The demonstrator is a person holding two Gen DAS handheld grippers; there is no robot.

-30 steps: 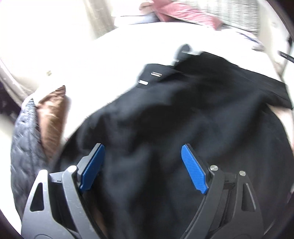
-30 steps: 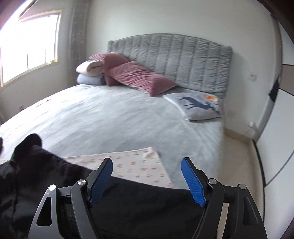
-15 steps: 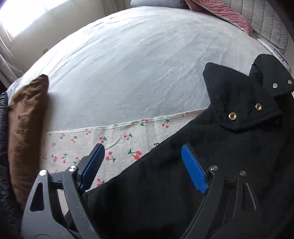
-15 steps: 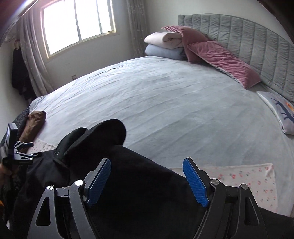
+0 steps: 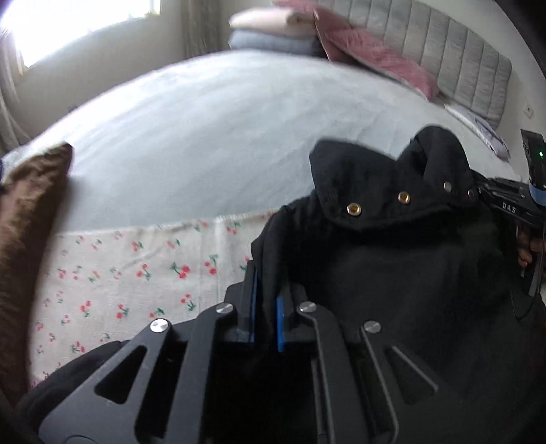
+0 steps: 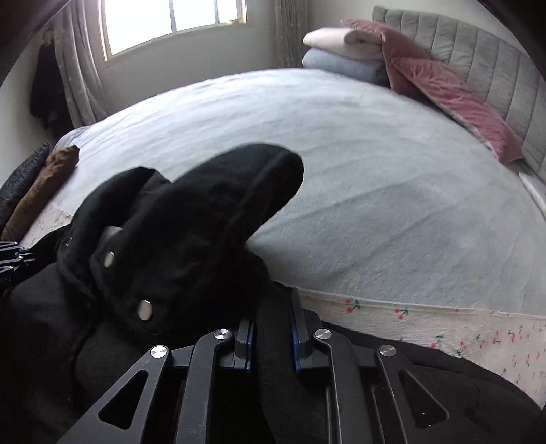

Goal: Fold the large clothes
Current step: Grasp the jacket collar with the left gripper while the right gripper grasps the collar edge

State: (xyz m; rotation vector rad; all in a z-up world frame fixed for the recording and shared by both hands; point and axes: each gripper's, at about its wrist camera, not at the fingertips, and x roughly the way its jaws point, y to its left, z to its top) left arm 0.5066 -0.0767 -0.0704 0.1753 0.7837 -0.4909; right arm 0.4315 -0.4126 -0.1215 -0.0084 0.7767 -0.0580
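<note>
Both pairs of jaws had just closed: the left gripper pinched a fold of the black coat, the right gripper another near its collar. The coat lay between the fingers, spanning hand to hand across the cherry-print cloth, collar pointing ahead up the bed.

Home bedroom: wide bed, padded grey headboard, pink pillows, folded blankets, curtained window.
</note>
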